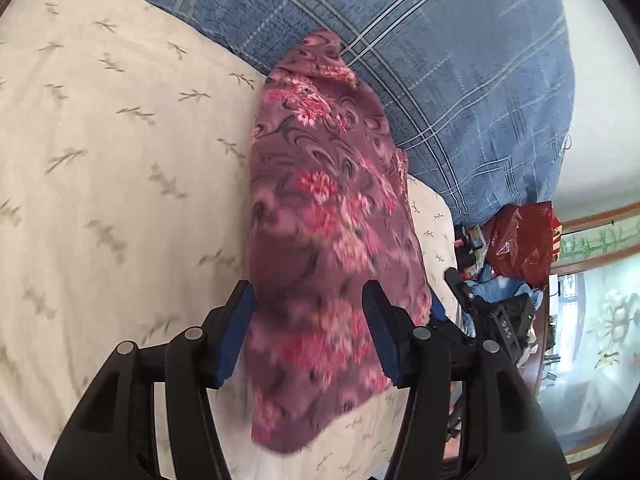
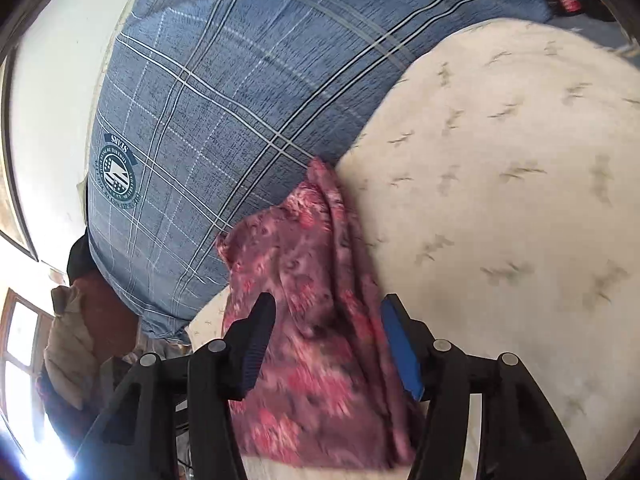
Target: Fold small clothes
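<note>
Landmark: you are working over the cream sheet (image 1: pixel 100 200) with its small leaf sprigs; every place below is being given relative to it.

Left gripper (image 1: pixel 308 322): you are holding it above the near part of the cream sheet, its jaws standing wide apart. The blue pads (image 1: pixel 234 336) are sitting either side of the cloth as the camera sees it, but they are not pinching it.

Floral garment (image 1: pixel 324 216): the maroon piece with pink flowers is lying bunched in a long strip along the cream sheet's edge, its far tip reaching up against the blue plaid bedding. In the left wrist view it is running from between your fingers away toward that tip. It is looking blurred near the fingers.

Blue plaid bedding (image 1: pixel 440 80): it is lying beyond the cream sheet, touching its far edge. A round printed crest (image 2: pixel 116 176) is showing on it in the right wrist view.

Right gripper (image 2: pixel 328 338): you are holding it over the same edge of the cream sheet, jaws spread open. The garment (image 2: pixel 316 320) is lying between and below the fingers (image 2: pixel 400 350), ungripped.

Red plastic bag (image 1: pixel 524 240): it is sitting off the cream sheet, past its right-hand end, among clutter too small to tell apart.
</note>
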`<state>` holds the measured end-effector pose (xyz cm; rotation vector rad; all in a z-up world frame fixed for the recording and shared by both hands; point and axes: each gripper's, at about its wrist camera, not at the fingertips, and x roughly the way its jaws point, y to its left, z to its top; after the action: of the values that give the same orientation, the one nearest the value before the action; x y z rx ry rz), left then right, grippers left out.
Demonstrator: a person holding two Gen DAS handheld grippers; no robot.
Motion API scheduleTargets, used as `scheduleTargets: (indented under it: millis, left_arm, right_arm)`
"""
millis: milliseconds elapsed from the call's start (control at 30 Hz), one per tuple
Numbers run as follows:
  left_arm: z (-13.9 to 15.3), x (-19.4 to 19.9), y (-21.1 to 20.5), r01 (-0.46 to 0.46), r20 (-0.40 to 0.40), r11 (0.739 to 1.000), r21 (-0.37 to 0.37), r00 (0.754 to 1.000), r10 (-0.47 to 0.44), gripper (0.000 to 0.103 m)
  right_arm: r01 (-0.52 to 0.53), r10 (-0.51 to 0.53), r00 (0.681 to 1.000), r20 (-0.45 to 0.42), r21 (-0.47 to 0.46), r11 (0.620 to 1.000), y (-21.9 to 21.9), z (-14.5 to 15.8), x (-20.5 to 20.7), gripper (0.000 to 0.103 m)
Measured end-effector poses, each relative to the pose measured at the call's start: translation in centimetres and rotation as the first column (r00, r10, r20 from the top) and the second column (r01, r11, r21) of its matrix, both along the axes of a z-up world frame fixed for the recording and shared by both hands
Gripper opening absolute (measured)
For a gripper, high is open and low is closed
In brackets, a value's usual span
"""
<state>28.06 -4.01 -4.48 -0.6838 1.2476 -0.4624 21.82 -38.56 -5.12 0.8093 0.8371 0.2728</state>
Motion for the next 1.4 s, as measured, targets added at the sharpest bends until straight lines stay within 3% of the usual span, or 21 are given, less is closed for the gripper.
scheduleTargets:
  millis: [100,200,300,333,433,533,700,900,1133,1400]
  left_arm:
    - [-1.0,2.3,-1.0,0.014,-0.016,0.999,0.029,1.000,-0.013,0.060]
    - [-1.9,3.5,-2.1,0.049,-0.009,0.998,0.027,0.999,-0.049,0.060]
    - [-1.9,3.8,-2.8,0.064,0.033,0.998,0.012,0.997,-0.064,0.066]
    - [-2.0,3.9,-2.9,0.062,0.042,0.998,0.003,0.997,-0.062,0.065]
    - [-2.2,4.0,-3.1,0.047,0.052,0.999,0.007,0.998,-0.047,0.041]
    - [-0.9,3.2,-3.3,0.029,0.111,0.997,0.070,0.993,-0.037,0.028]
    - [1.5,1.1,-3.5,0.006,0.192,0.993,0.117,0.981,-0.029,0.025]
    - [3.0,-1.8,-2.4,0.021,0.196,0.994,0.104,0.980,-0.041,0.025]
    - [4.0,-6.2,1.2,-0.004,0.197,0.994,0.113,0.980,-0.018,0.025]
    - [3.0,-13.3,8.7,-0.036,0.150,0.994,0.103,0.988,0.021,0.026]
  right_arm:
    - [-0.027,0.025,0.998,-0.056,-0.033,0.999,0.7,-1.1,3.2,0.058]
    - [-0.220,0.221,0.975,-0.037,0.026,0.975,2.4,-1.7,5.7,0.058]
    - [-0.334,0.334,0.942,-0.005,-0.030,0.942,4.1,-1.5,6.7,0.062]
    - [-0.338,0.339,0.941,0.002,-0.072,0.938,4.4,-1.3,6.7,0.060]
    - [-0.318,0.332,0.943,0.025,-0.219,0.922,5.7,-0.8,6.1,0.039]
    - [-0.267,0.297,0.954,0.045,-0.329,0.906,7.4,0.1,4.9,0.034]
    - [-0.187,0.249,0.964,0.091,-0.432,0.882,9.2,2.5,2.3,0.031]
    - [-0.158,0.248,0.962,0.113,-0.511,0.845,10.3,4.9,-1.6,0.031]
    - [-0.179,0.256,0.961,0.104,-0.470,0.864,12.5,5.1,-5.5,0.031]
    - [-0.331,0.359,0.927,0.110,-0.214,0.919,16.9,1.3,-11.3,0.031]
